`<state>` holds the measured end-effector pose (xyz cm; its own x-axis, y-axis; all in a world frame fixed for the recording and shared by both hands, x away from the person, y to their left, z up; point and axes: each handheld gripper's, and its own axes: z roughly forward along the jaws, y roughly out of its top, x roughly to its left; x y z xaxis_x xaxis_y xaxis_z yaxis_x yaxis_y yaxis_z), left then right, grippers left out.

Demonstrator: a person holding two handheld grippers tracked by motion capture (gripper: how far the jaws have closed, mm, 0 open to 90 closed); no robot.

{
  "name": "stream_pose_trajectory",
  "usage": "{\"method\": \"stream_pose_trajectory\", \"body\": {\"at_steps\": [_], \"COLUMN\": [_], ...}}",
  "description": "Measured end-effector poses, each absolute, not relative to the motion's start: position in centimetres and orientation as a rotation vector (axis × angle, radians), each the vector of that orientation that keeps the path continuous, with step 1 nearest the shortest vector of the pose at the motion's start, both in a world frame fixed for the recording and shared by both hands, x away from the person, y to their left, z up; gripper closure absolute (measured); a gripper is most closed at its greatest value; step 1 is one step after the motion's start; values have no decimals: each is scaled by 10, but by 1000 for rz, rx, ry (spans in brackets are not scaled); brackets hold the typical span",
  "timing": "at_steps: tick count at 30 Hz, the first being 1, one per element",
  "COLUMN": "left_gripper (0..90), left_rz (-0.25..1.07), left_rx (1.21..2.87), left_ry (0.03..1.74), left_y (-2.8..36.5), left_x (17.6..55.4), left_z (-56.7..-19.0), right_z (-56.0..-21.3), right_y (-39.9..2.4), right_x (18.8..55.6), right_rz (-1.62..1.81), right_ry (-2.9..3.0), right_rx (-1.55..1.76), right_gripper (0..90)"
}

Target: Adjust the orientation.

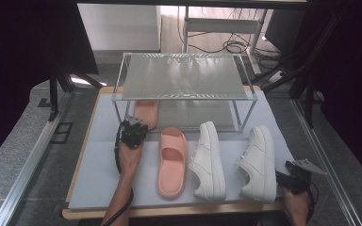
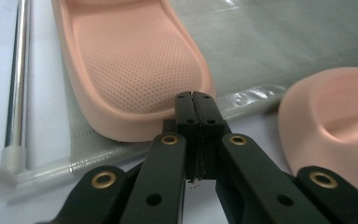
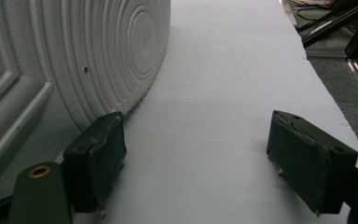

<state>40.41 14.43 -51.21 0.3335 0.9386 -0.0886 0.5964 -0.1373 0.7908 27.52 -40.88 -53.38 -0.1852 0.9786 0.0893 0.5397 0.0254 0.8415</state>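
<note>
slipper on rack: a salmon-pink foam slide [image 2: 135, 65], dotted footbed, smooth raised rim, rounded end toward the left gripper; it lay on the lower shelf of the wire rack [image 1: 184, 96], at that shelf's front left corner, just inside the front left leg.
second slipper: the matching pink slide [image 1: 172, 160] with a wide strap lay flat on the white sheet, in front of the rack's front edge, left of centre; its rounded end also showed at the right of the left gripper view.
left gripper: the left gripper [image 2: 196, 100] had its jaws pressed together with nothing between them; the tips sat just at the rim of the slipper on rack, at its near rounded end. Touching or a hair apart, couldn't tell.
left gripper place: near the rack's front left leg, toward the left edge of the table [image 1: 87, 141].
sneakers: two white sneakers [image 1: 208, 160] lay on the sheet, right of the second slipper, toes pointing at the rack; the right one reached close to the front right corner.
right gripper: the right gripper [image 3: 191, 163] had its jaws wide apart and empty, low over the sheet at the table's front right corner.
right gripper vs sneaker: the right white sneaker's ribbed sole [image 3: 74, 60] stood just beside one jaw, outside the gap.
</note>
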Motion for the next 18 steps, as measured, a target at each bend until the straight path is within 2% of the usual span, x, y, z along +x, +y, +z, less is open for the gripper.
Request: {"method": "stream_pose_trajectory", "body": {"at_steps": [7,18], "left_gripper": [879,737], "left_rz": [554,465], "left_rx": [1838,1852], "left_ry": [1337,1256], "left_y": [144,144], "left_x": [391,343], "left_z": [-505,-486], "right_z": [-534,-534], "right_y": [-409,-409], "right_x": [275,275], "right_rz": [1063,1064], "right_ry": [1773,1772], "right_rx": [1544,1546], "right_gripper": [194,195]}}
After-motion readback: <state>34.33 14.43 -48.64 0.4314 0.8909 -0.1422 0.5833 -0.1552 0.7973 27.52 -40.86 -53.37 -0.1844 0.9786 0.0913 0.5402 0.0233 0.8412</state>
